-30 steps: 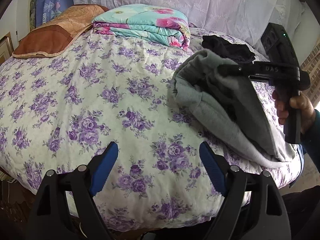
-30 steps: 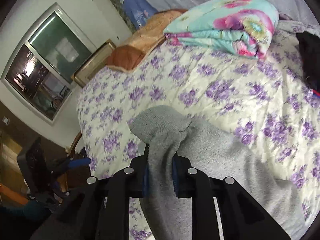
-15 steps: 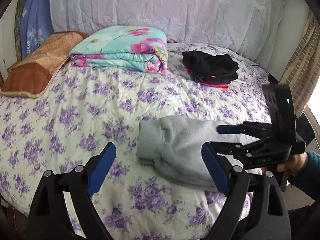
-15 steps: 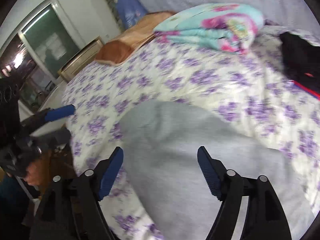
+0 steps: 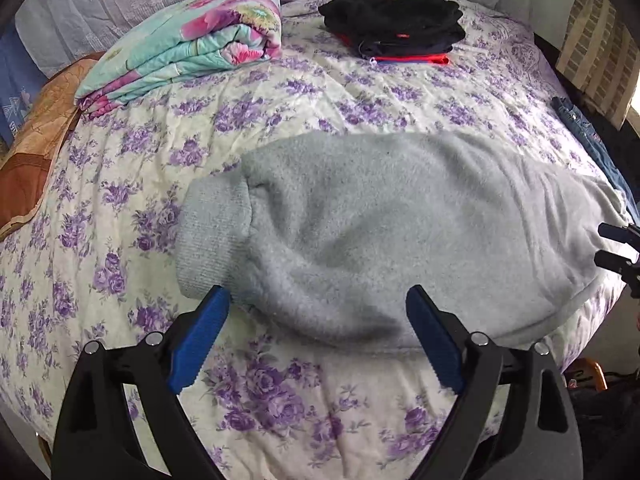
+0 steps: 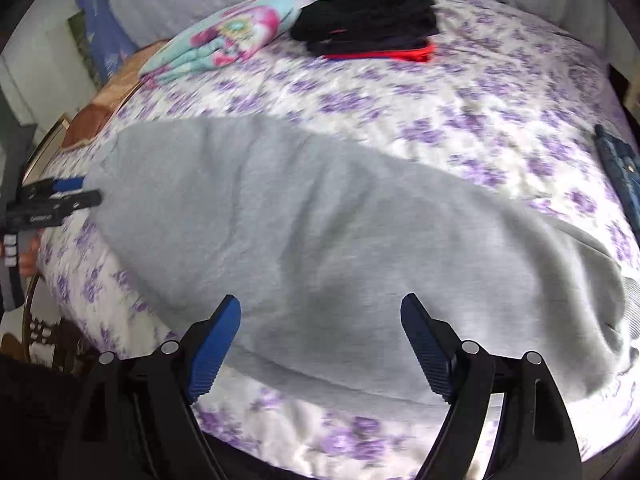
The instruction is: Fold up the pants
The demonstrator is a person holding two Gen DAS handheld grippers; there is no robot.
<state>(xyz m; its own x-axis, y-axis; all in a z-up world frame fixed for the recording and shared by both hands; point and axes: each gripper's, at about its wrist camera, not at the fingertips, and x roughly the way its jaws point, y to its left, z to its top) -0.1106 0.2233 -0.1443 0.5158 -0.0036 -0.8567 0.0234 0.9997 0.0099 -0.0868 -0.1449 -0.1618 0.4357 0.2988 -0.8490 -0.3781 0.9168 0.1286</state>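
Grey fleece pants (image 5: 380, 232) lie folded flat on the floral bedspread (image 5: 280, 96), ribbed cuff (image 5: 212, 236) at the left end. They also show in the right wrist view (image 6: 320, 232). My left gripper (image 5: 318, 336) is open and empty, hovering just in front of the pants near the cuff end. My right gripper (image 6: 320, 340) is open and empty over the near edge of the pants. The left gripper shows at the left edge of the right wrist view (image 6: 56, 200), and the right gripper's fingertips at the right edge of the left wrist view (image 5: 616, 248).
A folded floral quilt (image 5: 188, 44) and a stack of black and red clothes (image 5: 396, 24) lie at the back of the bed. Jeans (image 5: 592, 148) hang at the right edge. A brown blanket (image 5: 36, 136) lies at the left. The bed's front edge is close below.
The right gripper let go of the pants, which dropped flat on the bed. Both grippers have moved closer over the pants and stay open.
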